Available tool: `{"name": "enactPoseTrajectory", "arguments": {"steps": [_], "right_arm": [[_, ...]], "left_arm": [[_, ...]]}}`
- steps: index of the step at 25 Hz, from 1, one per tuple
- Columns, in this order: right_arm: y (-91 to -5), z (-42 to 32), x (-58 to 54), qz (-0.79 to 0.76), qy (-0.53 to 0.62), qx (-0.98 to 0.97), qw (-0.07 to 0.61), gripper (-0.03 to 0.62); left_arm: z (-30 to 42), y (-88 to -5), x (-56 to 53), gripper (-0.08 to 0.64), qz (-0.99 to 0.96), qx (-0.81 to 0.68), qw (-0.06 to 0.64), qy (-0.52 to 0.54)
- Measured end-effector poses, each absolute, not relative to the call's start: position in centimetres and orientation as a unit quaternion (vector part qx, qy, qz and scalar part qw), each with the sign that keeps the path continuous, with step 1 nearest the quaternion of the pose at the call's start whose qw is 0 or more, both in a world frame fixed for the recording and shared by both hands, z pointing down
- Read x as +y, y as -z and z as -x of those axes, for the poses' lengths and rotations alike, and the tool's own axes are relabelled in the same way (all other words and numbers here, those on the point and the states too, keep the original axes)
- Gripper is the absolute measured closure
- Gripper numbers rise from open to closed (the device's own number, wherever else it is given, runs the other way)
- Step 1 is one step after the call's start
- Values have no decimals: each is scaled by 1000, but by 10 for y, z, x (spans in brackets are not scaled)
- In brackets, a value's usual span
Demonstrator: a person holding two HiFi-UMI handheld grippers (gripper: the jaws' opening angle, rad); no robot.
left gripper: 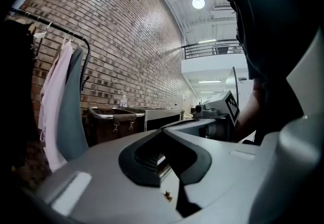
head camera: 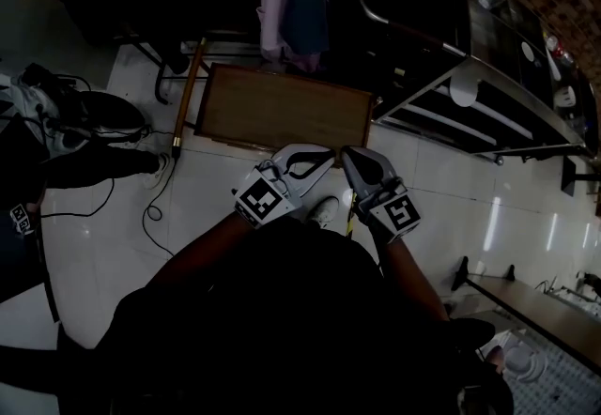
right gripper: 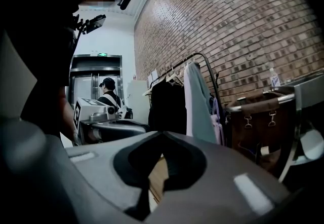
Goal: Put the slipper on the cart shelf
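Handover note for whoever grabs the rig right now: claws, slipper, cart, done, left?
Left claw: shut, empty, held close to the body.
Right claw: shut, empty, next to the left one.
Cart: ahead to the right; no slipper seen on its shelves.
The slipper is not clearly in view. A pale shoe-like shape on the floor below the claws could be the slipper or a foot; too dim to tell.
Done: nothing yet.
Left: find the slipper, grasp it, set it on the cart shelf.

No words or numbers can be read here. A small green sign (right gripper: pixel 103 54) glows above the grey doors (right gripper: pixel 87 78), but its letters are too tiny to make out. The bottle (right gripper: pixel 274 78) label is too blurry.
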State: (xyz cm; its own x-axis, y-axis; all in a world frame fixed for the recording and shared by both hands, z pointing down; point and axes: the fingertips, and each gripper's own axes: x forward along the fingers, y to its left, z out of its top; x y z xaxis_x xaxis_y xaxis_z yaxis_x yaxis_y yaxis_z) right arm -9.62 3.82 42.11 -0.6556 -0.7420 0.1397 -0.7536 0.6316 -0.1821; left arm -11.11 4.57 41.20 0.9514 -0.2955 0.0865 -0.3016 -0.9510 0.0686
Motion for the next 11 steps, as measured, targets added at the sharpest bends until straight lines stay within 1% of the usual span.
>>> {"name": "enactPoseTrajectory", "arguments": {"steps": [2,11], "right_arm": [[-421,102,41,-411,-111,-905,30,592],[-420,108,43,-407,-107,-906,31,592]], "left_arm": [[115,-410,46,561,-986,-155,51,-32],[127,-416,42,561,-985,-164,41,-35]]}}
